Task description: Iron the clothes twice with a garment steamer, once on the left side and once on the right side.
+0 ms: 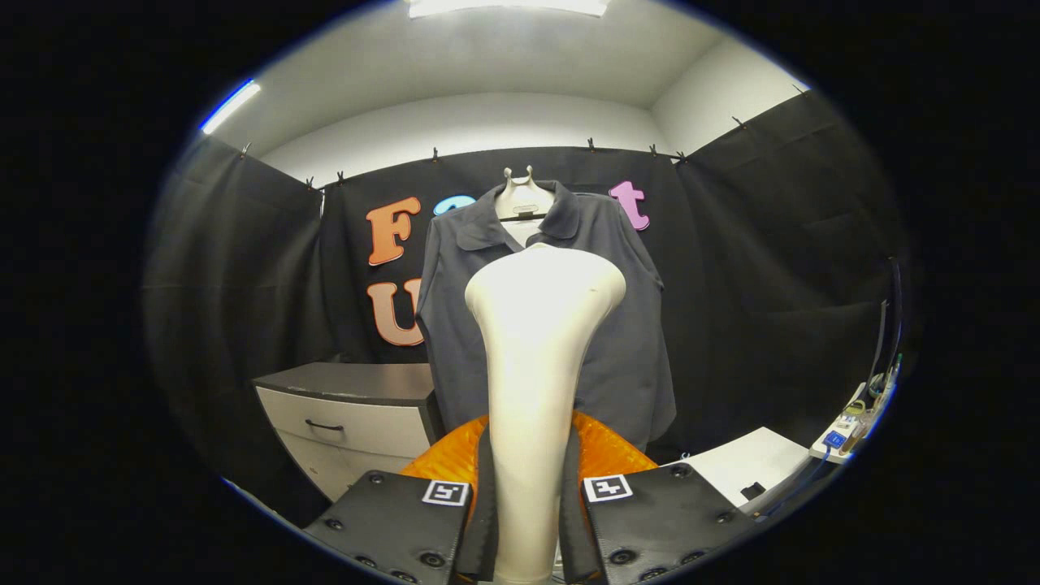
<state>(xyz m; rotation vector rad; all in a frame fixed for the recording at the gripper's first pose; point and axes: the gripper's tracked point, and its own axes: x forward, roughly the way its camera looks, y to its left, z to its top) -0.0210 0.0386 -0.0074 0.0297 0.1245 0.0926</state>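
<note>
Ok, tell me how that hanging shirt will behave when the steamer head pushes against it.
The shirt hangs loose from a hanger, so it will probably give way and swing back. Its cloth looks thin and floppy, so it will likely crease under pressure. The steamer, clamped between the tongs, looks rigid by contrast.

Gripper (528, 504) held level and facing forward, both fingers (479, 504) closed tight against the handle of the garment steamer (536, 341), one on each side. Steamer upright in the grasp, its broad head rising well above the fingertips. Square markers showing on the finger mounts.
</note>
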